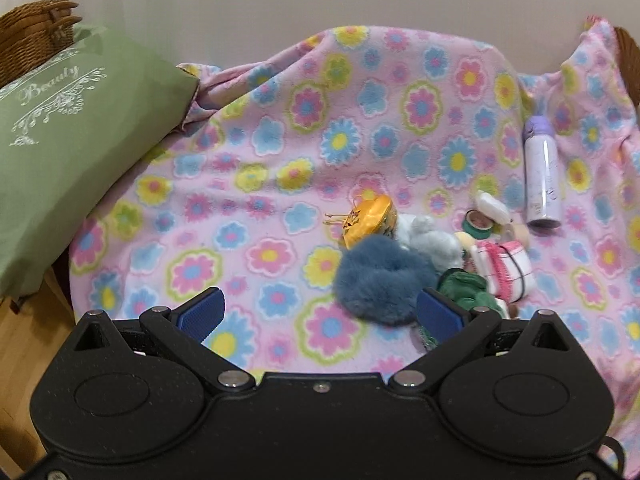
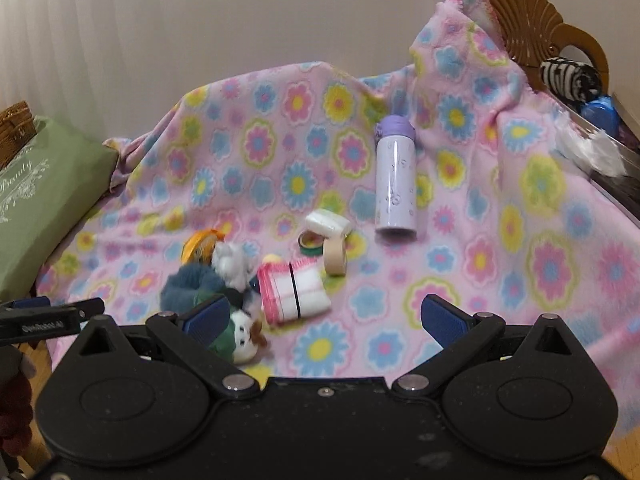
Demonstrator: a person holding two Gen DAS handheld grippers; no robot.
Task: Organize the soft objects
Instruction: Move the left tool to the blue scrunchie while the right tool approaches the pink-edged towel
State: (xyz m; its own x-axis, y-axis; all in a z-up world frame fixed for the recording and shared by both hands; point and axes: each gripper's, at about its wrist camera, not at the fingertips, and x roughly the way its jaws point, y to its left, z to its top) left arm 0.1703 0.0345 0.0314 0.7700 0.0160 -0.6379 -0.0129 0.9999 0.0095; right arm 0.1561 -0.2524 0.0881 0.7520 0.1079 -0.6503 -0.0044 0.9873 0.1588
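A pile of small things lies on the flowered pink blanket (image 1: 248, 208). A fluffy blue scrunchie (image 1: 380, 280) lies just ahead of my open left gripper (image 1: 320, 314), towards its right finger. Beside it are a grey-white plush (image 1: 430, 236), a yellow pouch (image 1: 370, 216), a green plush (image 1: 468, 288) and a folded white-and-pink cloth (image 1: 506, 268). My right gripper (image 2: 324, 318) is open and empty, with the folded cloth (image 2: 294, 292) just ahead, the blue scrunchie (image 2: 188, 284) to its left and a green plush toy (image 2: 236, 340) by its left finger.
A lilac bottle (image 2: 394, 184) lies on the blanket behind the pile, with tape rolls (image 2: 334, 258) and a white case (image 2: 328, 224) near it. A green pillow (image 1: 60, 152) and wicker basket (image 1: 36, 28) stand at the left. A carved wooden headboard (image 2: 536, 20) is at the right.
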